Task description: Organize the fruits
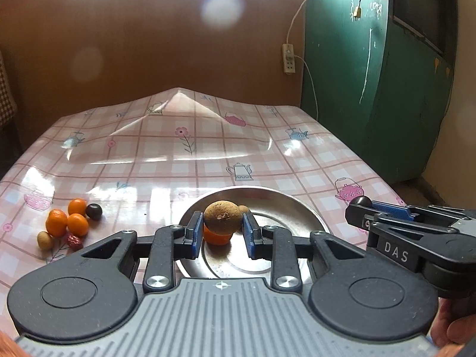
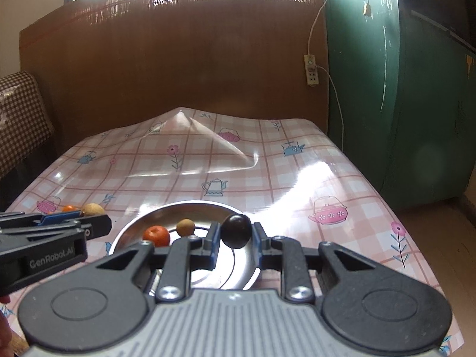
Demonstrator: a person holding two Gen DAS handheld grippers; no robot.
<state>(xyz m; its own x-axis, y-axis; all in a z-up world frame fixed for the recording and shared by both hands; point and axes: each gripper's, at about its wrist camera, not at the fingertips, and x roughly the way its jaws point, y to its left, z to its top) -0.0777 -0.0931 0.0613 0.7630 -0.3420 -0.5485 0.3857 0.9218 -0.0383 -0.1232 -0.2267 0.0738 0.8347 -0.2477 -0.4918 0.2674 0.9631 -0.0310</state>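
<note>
Left gripper [image 1: 219, 233]: clamped on a brown longan [image 1: 221, 217], held over the steel plate [image 1: 297, 208], apparently for dropping in.

Right gripper [image 2: 235, 245]: pinching a dark plum-like fruit [image 2: 236, 231] above the same plate.

Plate: already holds one kumquat [image 2: 156, 235] and one longan [image 2: 185, 227].

Tablecloth [image 1: 178, 163]: loose fruits [image 1: 68, 223] waiting, well left of plate.

A glossy, plastic-looking checked tablecloth [image 1: 184, 160] catches window glare beneath a polished metal dish [image 1: 285, 208]. A rough, matt brown fruit [image 1: 221, 218] contrasts with smooth, shiny orange fruits [image 1: 67, 220] at near left.
</note>
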